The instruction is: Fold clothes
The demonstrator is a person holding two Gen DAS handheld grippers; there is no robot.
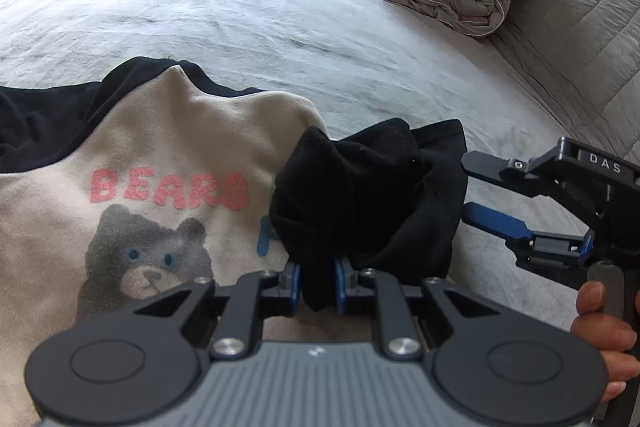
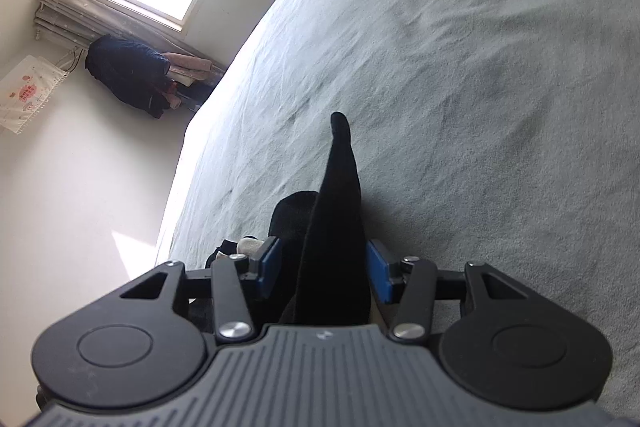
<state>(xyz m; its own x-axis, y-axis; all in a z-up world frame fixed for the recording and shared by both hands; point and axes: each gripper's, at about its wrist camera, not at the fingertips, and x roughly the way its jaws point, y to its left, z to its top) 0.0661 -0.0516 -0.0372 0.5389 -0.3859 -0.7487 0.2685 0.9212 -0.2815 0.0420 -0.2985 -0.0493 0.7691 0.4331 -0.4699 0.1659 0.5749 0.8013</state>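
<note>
Left gripper point(image 1: 318, 281) pinched on black sleeve point(image 1: 360, 195), bunched straight ahead of my jaws. Cream sweatshirt point(image 1: 168, 155) lies flat on bed point(image 1: 280, 7), left of them. Right gripper point(image 2: 322, 269) wide, sleeve between pads, probably unclamped. Sleeve's long axis runs forward.

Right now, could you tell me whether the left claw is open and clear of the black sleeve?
No, the left claw is shut on the black sleeve, whose bunched fabric is pinched between its blue pads.
</note>
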